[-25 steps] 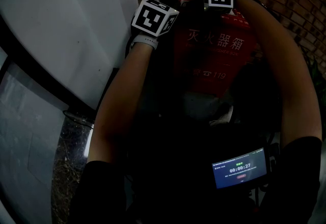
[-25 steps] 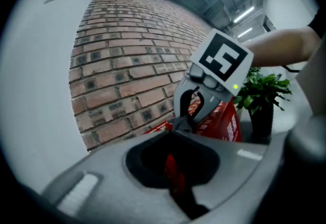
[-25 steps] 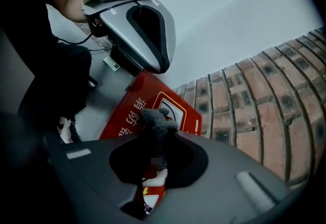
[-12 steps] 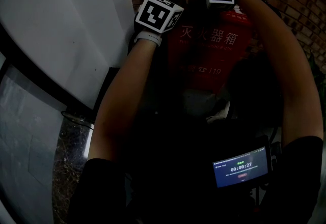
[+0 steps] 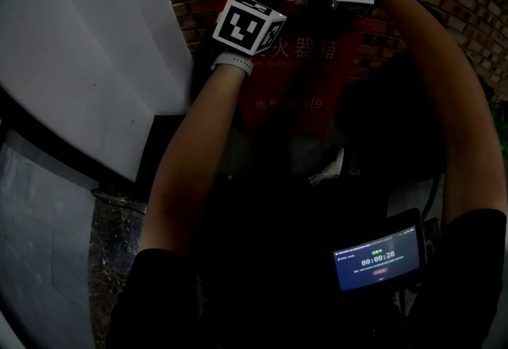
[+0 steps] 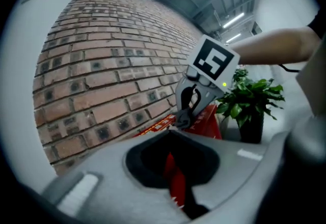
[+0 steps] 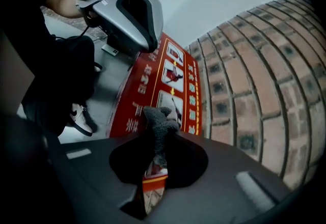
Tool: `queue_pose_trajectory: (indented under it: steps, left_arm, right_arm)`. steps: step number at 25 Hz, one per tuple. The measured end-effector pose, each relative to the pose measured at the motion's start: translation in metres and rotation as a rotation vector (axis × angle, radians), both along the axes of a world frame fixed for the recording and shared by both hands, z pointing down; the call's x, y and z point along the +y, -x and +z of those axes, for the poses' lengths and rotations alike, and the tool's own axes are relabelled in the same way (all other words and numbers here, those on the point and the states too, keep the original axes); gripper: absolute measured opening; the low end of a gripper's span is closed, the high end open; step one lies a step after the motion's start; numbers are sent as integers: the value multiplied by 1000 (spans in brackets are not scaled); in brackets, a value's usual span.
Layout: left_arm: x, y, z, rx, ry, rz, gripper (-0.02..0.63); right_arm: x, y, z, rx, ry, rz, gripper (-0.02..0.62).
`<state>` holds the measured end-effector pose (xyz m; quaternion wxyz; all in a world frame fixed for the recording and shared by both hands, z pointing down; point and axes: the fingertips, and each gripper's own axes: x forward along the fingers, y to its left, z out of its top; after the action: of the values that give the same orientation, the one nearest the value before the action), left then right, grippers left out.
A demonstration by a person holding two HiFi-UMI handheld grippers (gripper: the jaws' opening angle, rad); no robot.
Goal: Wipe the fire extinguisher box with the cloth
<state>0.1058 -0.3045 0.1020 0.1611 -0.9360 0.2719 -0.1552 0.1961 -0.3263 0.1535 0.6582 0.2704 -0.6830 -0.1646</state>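
The fire extinguisher box (image 5: 295, 78) is red and stands with its back against the brick wall (image 7: 244, 90), and both my arms are stretched out over its top. The cloth (image 7: 160, 120) is a small grey wad that sticks out over the top panel of the box, the one with the printed pictures, toward its wall-side edge. I cannot tell whether it is pressing on the panel yet. My right gripper (image 7: 157, 150) has its jaws clamped together on the cloth. Only a short tuft shows past them, so I think the main risk is that hard jaw tips scrape the panel instead of fabric, or that a drag along the surface tugs the wad loose. The wall is just beside the stroke, so a wide sweep could knock the gripper on the bricks. My left gripper (image 6: 173, 167) hangs near the other top corner with its jaws drawn nearly together on nothing.
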Motion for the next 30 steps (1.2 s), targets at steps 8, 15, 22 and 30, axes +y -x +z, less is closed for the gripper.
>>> queue_pose_trajectory:
  steps: [8,15,22,30]
  left_arm:
    - [11,-12,10,-16,12,5,3]
    - [7,30,-20,31,-31,-62,3]
    - [-7,93,-29,60,-45,-161,3]
    - [-25,150,-8,63,-39,-222,3]
  right_arm:
    - [29,-71,-1,63,26,102,34]
    - [25,-41,-44,26,-118,48,35]
    - [6,94,-71,-103,-168,-166,35]
    - [-12,179,-22,-18,-100,-287,35]
